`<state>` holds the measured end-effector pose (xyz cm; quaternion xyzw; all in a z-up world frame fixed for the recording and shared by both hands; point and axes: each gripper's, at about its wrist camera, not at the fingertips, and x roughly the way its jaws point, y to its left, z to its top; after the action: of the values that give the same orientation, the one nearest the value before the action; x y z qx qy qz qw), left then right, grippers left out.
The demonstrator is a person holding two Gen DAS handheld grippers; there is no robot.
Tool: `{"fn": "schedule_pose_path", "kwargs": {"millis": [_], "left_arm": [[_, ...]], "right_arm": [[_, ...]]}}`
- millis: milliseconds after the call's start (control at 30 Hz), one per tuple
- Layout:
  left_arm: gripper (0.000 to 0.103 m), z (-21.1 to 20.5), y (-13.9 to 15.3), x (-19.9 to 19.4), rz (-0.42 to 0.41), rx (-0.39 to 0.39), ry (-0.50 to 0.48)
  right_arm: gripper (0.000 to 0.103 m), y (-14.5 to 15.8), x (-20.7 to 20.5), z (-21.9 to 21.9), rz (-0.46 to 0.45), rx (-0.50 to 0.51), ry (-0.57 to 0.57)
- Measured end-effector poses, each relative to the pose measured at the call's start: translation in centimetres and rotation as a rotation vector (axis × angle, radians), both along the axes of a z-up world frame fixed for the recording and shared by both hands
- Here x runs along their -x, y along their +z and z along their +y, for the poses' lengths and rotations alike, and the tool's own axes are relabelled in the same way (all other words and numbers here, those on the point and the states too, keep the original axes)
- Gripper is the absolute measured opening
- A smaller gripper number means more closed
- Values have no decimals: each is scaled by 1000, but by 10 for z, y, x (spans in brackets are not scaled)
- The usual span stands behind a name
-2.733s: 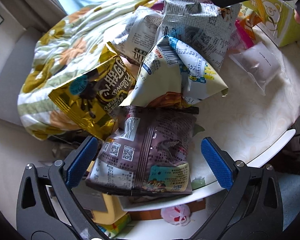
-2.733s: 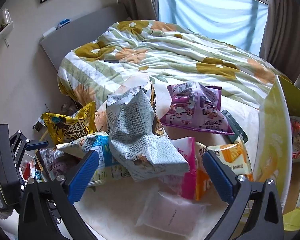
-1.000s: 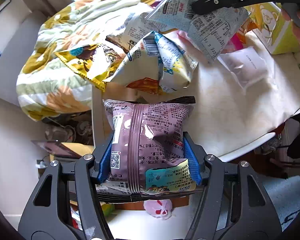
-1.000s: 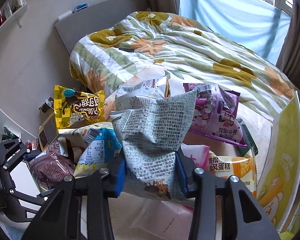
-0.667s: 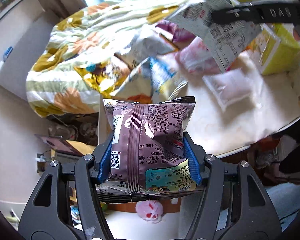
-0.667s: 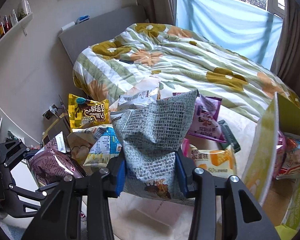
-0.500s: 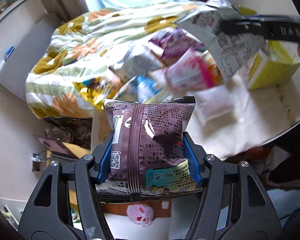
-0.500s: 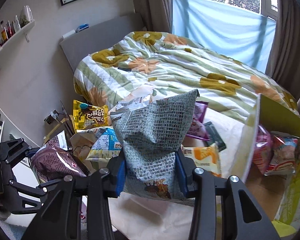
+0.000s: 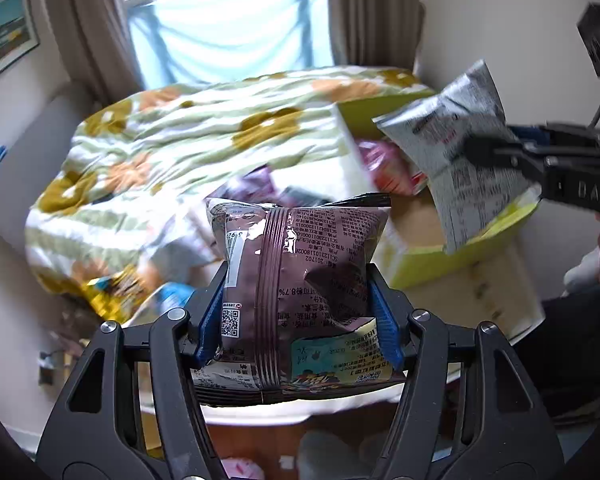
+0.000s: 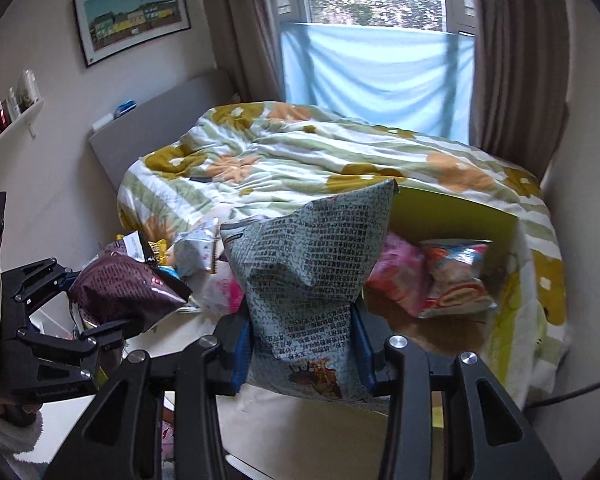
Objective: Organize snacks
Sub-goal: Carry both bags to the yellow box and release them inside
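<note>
Both claws higher than before — left claw (image 9: 296, 316) gripping purple bag (image 9: 300, 276), right claw (image 10: 300, 352) grey bag (image 10: 312, 280).

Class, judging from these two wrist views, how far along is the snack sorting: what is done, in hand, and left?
Done: two packets lie in the yellow-green box.
In hand: the left gripper clamps a purple bag; the right gripper clamps a grey printed bag.
Left: several loose packets remain on the table.
</note>
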<state>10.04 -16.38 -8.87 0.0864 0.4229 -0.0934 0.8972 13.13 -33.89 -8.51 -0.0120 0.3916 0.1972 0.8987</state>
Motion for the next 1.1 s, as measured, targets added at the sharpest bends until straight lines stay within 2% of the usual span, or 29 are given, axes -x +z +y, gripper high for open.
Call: {"fn": "schedule_pose_path", "kwargs": {"millis": [167, 267, 467, 633, 733, 800, 933, 1100], "left_arm": [[59, -49, 12, -30, 12, 62, -47], [59, -78, 9, -50, 26, 71, -84], [59, -128, -16, -95, 68, 65, -138], [60, -156, -38, -128, 123, 56, -178], [70, -170, -53, -146, 144, 33, -199], [101, -175, -60, -152, 144, 10, -198], [102, -164, -65, -155, 170, 60, -205], [102, -145, -62, -142, 174, 63, -196]], "right_arm": [[39, 6, 0, -44, 2, 4, -102], [39, 3, -2, -64, 13, -6, -159], [39, -8, -13, -95, 49, -66, -304], [39, -15, -25, -112, 82, -69, -379], [39, -21, -31, -121, 100, -58, -406], [39, -27, -35, -126, 118, -59, -425], [39, -36, -39, -132, 151, -64, -440], [39, -43, -44, -130, 183, -57, -424]]}}
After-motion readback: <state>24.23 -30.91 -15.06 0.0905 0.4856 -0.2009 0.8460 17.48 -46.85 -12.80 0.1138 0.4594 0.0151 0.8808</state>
